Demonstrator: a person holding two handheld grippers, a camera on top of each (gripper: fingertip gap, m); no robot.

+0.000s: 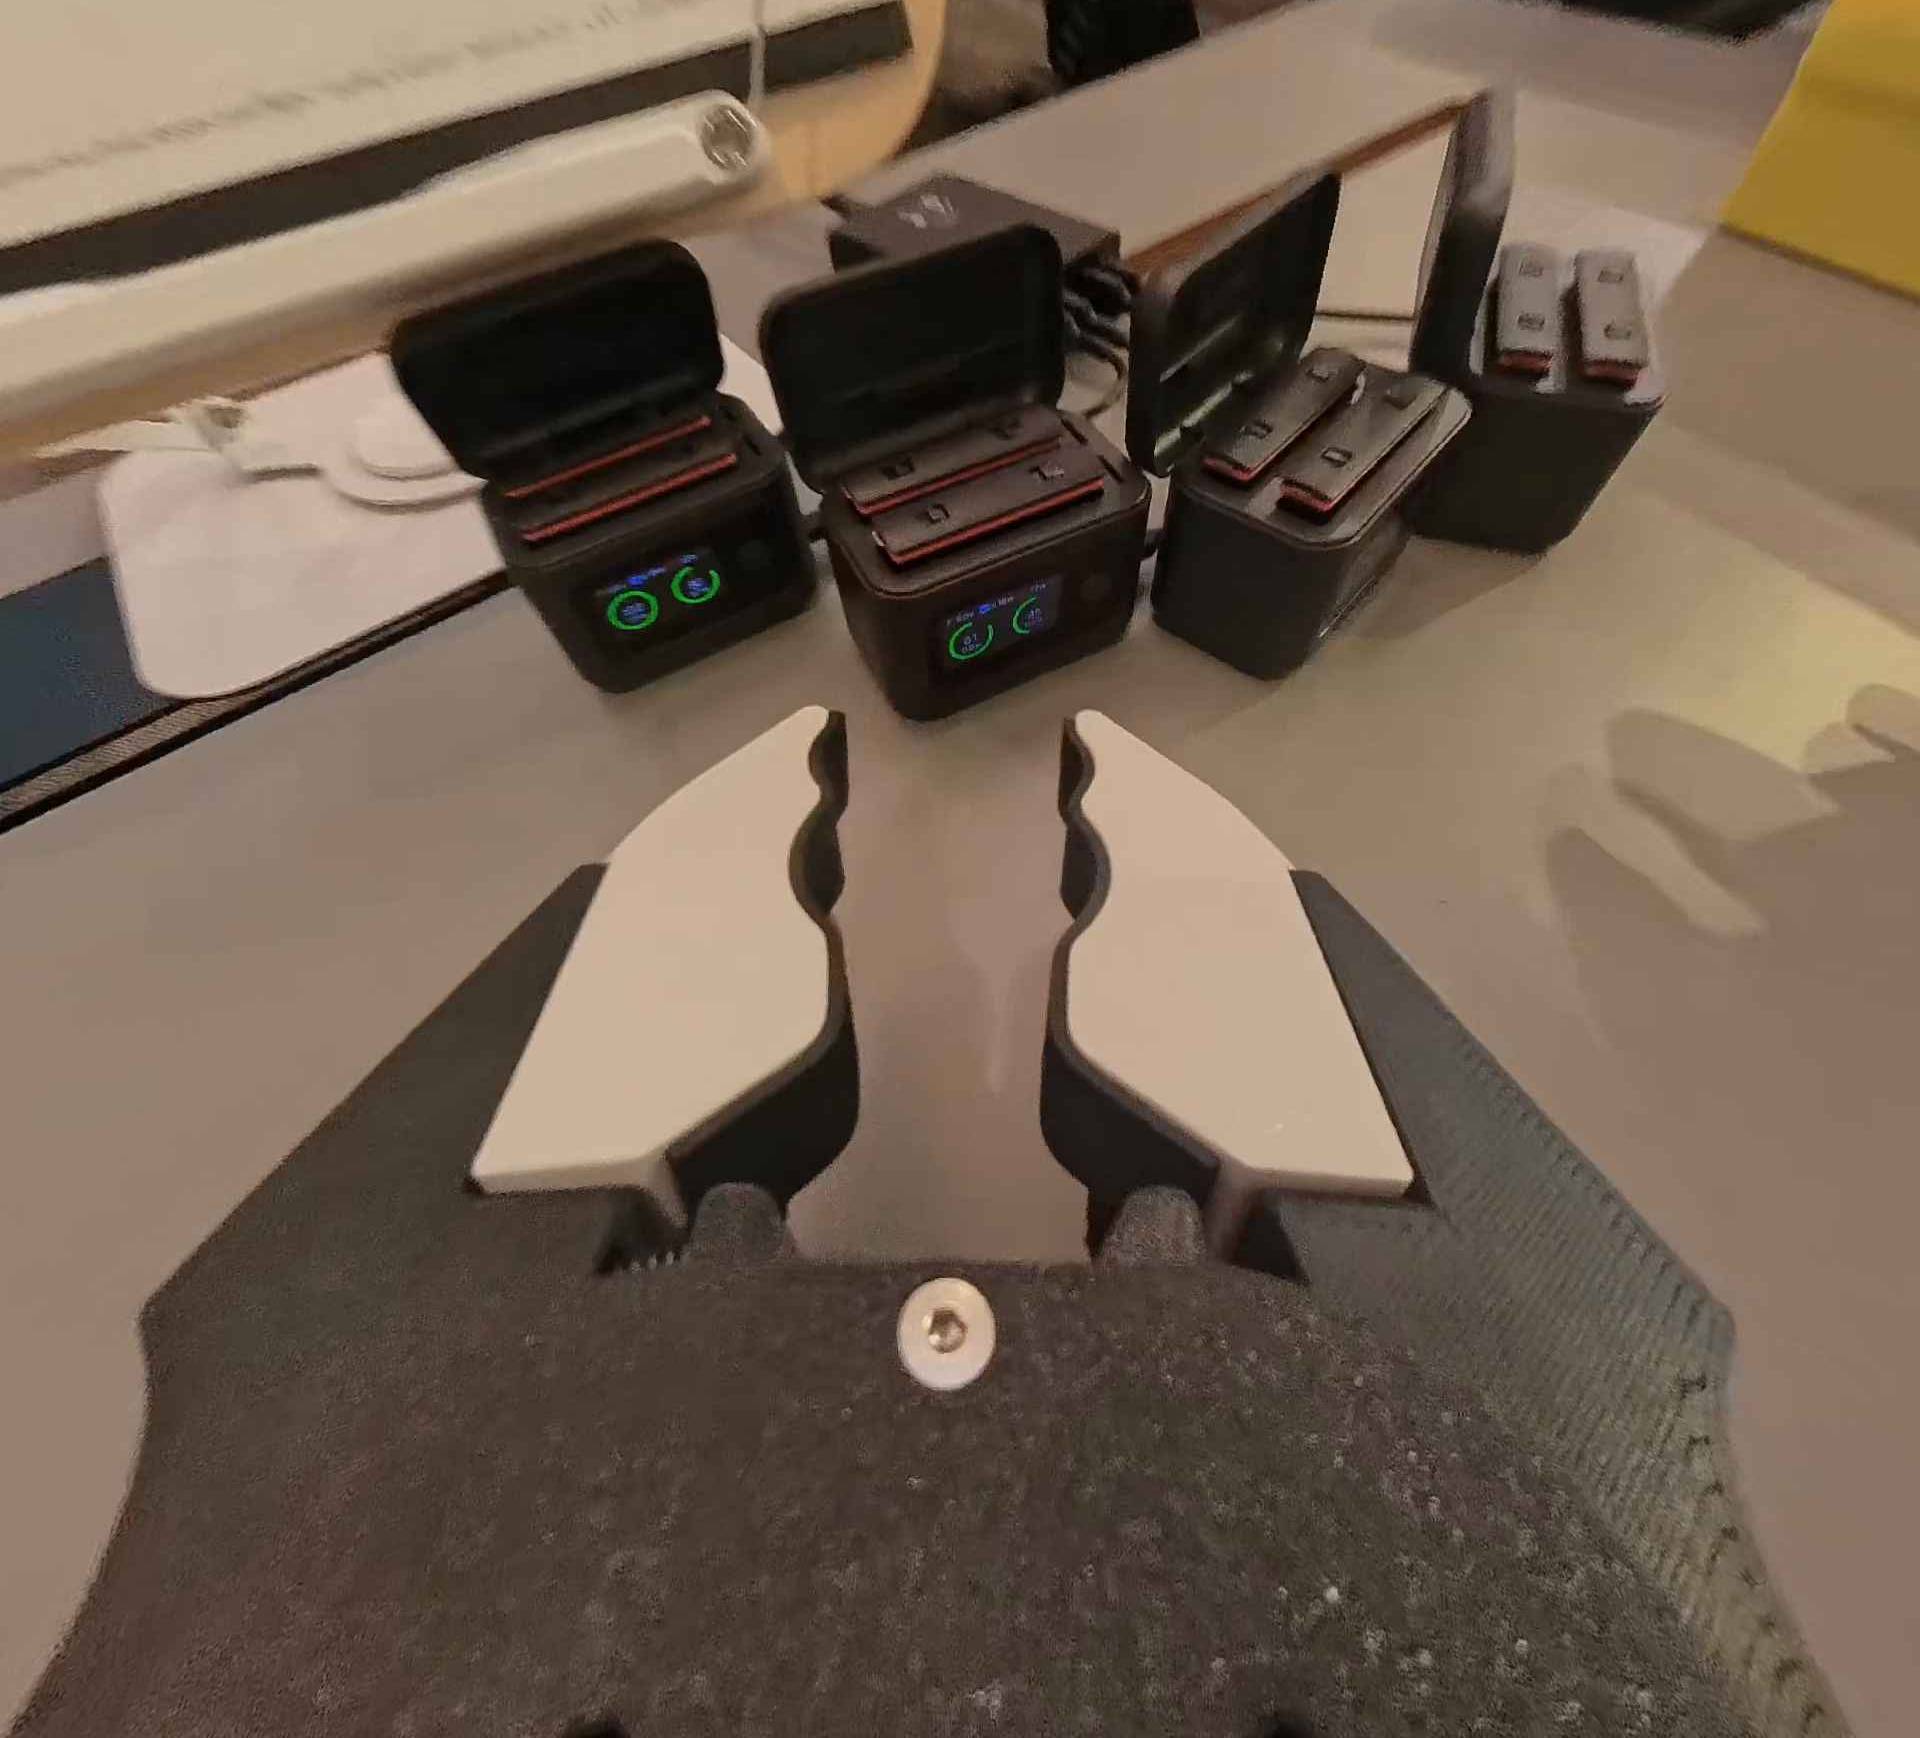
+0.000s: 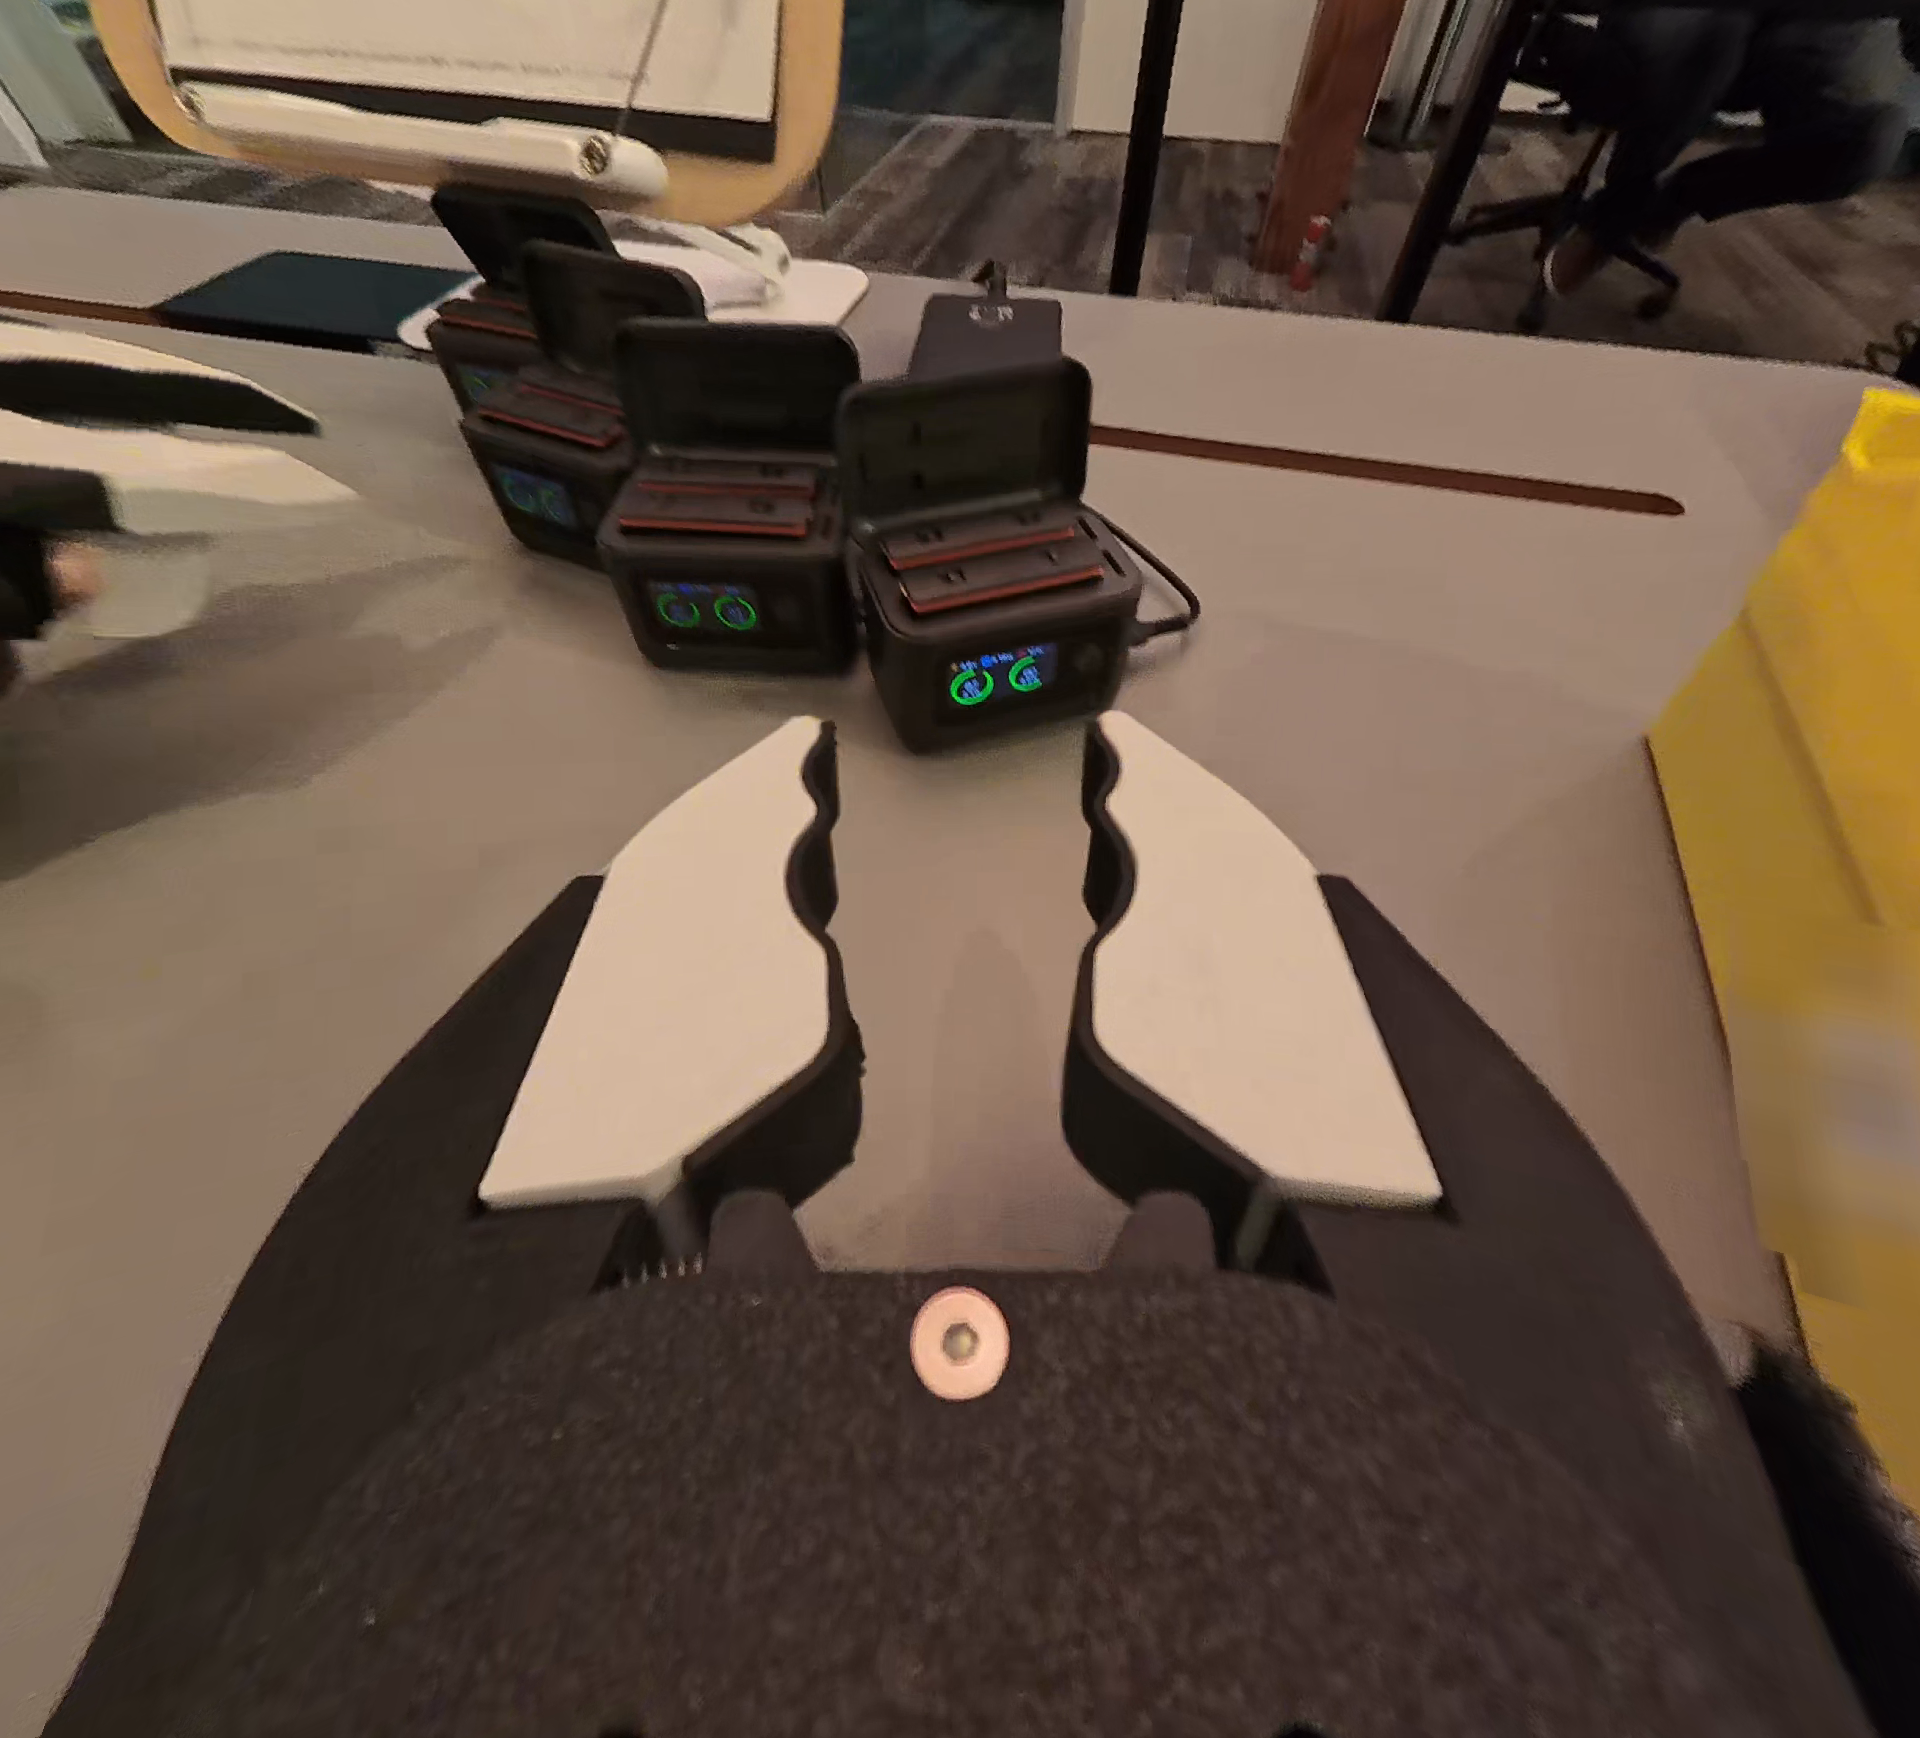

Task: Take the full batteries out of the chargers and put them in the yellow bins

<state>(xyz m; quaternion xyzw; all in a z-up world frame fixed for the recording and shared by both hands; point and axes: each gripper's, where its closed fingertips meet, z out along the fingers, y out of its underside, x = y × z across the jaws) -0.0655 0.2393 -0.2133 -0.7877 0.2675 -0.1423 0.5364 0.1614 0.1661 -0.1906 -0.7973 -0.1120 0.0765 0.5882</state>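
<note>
Grey bench (image 1: 1351, 857) carries a row of four black chargers, lids flipped up, each with two red-edged batteries seated side by side in its slots. From the left wrist view, the leftmost charger (image 1: 649, 535) and the second charger (image 1: 982, 576) face the camera with lit screens showing green rings; the digits are too blurred to make out. The third charger (image 1: 1283, 535) and fourth charger (image 1: 1548, 431) are turned away there, so their screens are hidden, though their batteries (image 1: 1564, 317) stand clear of the slots.

The right wrist view looks down the row from the other end: the nearest charger (image 2: 992, 608) and the one beside it (image 2: 727, 566) show green rings, a cable (image 2: 1164, 597) runs from the nearest, and a black power brick (image 2: 987, 338) lies behind. A yellow bin (image 2: 1797, 753) stands at the right edge, well apart from the chargers; the left view catches only its corner (image 1: 1839, 99).

A wood-framed sign (image 2: 468, 5) stands behind on a white base, its print blurred.

The left gripper (image 1: 951, 732) is spread, nothing between its white fingers, just short of the second charger. The right gripper (image 2: 956, 738) is likewise spread and empty, near the nearest charger. A blurred piece of the left gripper shows at the left edge of the right view (image 2: 125, 483).
</note>
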